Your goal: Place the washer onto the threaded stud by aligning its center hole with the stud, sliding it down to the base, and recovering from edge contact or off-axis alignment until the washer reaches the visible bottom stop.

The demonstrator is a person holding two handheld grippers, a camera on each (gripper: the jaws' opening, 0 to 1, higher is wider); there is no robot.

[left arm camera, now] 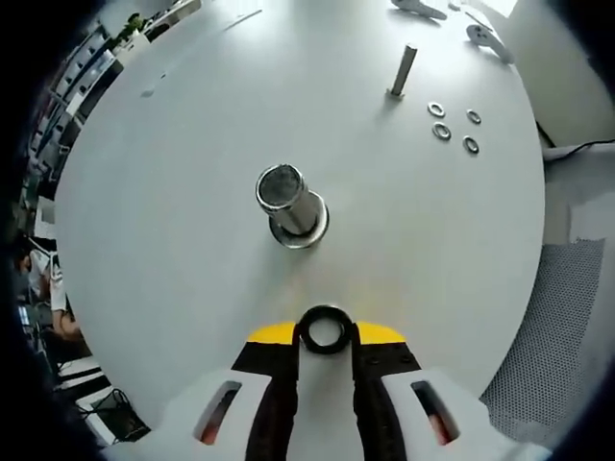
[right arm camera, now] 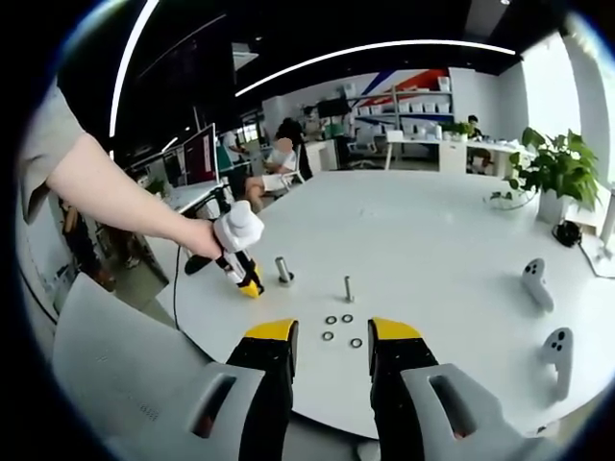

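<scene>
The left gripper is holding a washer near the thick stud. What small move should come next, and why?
Probably carry the washer forward until its hole sits over the top of the thick stud, then lower it. The left gripper grips the washer between its jaws, short of the stud, so it is not yet lined up. The right gripper hangs open, back from the four loose washers.

No text, label, brand, number or sign can be read in either view. The white table [left arm camera: 192,192] is unmarked, and the shelves and screens at the back of the room are too small and blurred to show any lettering.
</scene>
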